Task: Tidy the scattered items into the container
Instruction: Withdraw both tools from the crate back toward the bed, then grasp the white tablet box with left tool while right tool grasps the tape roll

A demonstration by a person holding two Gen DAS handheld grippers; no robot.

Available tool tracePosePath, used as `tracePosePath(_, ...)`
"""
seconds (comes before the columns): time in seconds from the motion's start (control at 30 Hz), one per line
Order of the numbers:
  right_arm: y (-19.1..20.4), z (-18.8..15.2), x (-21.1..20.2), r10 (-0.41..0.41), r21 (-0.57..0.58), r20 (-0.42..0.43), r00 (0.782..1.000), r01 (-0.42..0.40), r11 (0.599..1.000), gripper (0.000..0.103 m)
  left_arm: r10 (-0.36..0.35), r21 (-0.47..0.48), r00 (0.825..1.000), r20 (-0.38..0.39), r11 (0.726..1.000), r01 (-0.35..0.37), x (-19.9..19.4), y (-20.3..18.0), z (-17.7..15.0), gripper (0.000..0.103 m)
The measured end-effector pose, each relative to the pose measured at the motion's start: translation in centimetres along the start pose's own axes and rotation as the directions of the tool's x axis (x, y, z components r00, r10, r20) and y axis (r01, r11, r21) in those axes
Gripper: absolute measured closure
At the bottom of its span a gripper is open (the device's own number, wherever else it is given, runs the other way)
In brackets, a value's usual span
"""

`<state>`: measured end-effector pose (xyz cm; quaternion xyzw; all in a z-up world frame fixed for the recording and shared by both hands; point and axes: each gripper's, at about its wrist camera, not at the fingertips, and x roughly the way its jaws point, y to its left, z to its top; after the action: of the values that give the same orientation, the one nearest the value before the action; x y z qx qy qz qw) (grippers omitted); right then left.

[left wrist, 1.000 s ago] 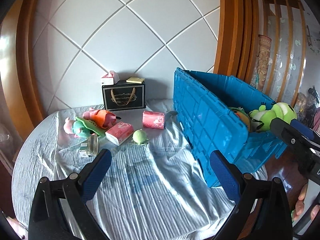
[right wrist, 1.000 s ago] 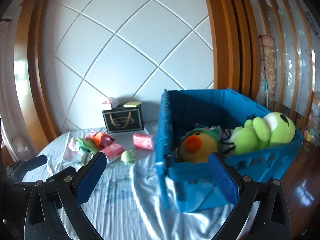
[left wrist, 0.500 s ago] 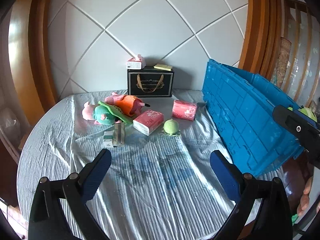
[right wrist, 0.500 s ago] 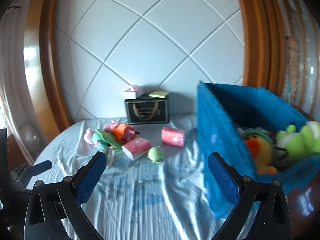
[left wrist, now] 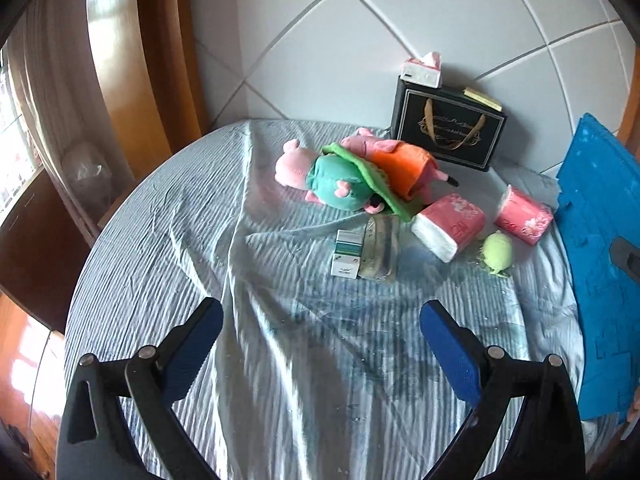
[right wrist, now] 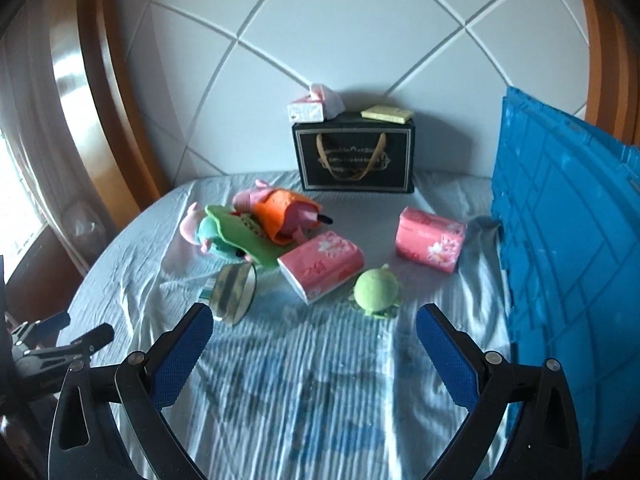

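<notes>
Both blue-padded grippers, left (left wrist: 320,344) and right (right wrist: 314,340), hang wide apart and empty over the striped bedsheet (right wrist: 304,392). The small round green plush toy (right wrist: 376,289) lies just ahead of the right gripper, the nearer one. The blue plastic crate (right wrist: 568,248) stands right; its inside is hidden.

Daylight from left window, glare on wood, fisheye-warped edges, slight blur.

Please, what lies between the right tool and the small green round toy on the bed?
Only bare striped sheet. In the right wrist view, nothing lies between the open right tool and the green round toy.
</notes>
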<state>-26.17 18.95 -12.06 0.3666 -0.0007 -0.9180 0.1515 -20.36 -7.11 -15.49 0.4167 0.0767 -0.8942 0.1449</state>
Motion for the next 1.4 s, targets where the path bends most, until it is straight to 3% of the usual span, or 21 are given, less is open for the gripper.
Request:
tracePosePath(0.1,0.0,-0.2,2.5,-0.026,-0.009,-0.037,0.999,0.026,1.000,0.000,0.009,-0.008,0.999,-0.045,1.000,-0.009,2.9,0.7,0.2,0.003)
tracePosePath(0.37,-0.7,-0.8,7.3,-0.086,0.044,-0.141,0.986,0.093,0.995,0.000,-0.062,0.061,0.991,-0.121,0.996,0.070,8.8,-0.6,1.9,0.003)
tracePosePath(0.53,-1.6,-1.1,9.6,-0.124,0.083,-0.194,0.973,0.142,0.986,0.000,-0.071,0.104,0.983,-0.168,0.991,0.089,12.2,-1.4,2.7,0.003)
tracePosePath(0.83,1.7,-0.3,14.2,-0.079,0.044,-0.254,0.964,0.093,0.995,0.000,-0.039,0.088,0.979,-0.202,0.994,0.058,18.0,0.8,4.5,0.003)
tracePosePath(0.97,2.2,-0.2,15.4,-0.087,0.036,-0.272,0.958,0.101,0.994,0.000,-0.053,0.102,0.977,-0.208,0.992,0.075,20.6,-0.3,5.1,0.003)
tracePosePath(1.17,1.3,-0.3,16.9,-0.119,0.051,-0.304,0.945,0.141,0.989,0.000,-0.093,0.166,0.956,-0.278,0.976,0.143,24.1,-3.6,4.7,0.003)
tracePosePath(1.2,1.2,-0.3,17.1,-0.123,0.051,-0.307,0.944,0.145,0.988,0.000,-0.089,0.180,0.953,-0.289,0.973,0.146,24.6,-3.9,4.4,0.006)
tracePosePath(1.23,1.3,-0.3,17.4,-0.125,0.051,-0.311,0.942,0.148,0.988,0.000,-0.079,0.193,0.951,-0.297,0.971,0.141,24.9,-4.0,4.2,0.021)
tracePosePath(1.33,2.2,0.0,18.5,-0.111,0.039,-0.317,0.942,0.130,0.991,0.000,-0.114,0.158,0.944,-0.311,0.973,0.169,24.8,-2.6,3.7,0.050)
tracePosePath(1.4,3.6,0.1,19.6,-0.087,0.016,-0.324,0.942,0.097,0.995,0.000,-0.093,0.147,0.947,-0.308,0.979,0.144,24.4,-1.1,3.6,0.061)
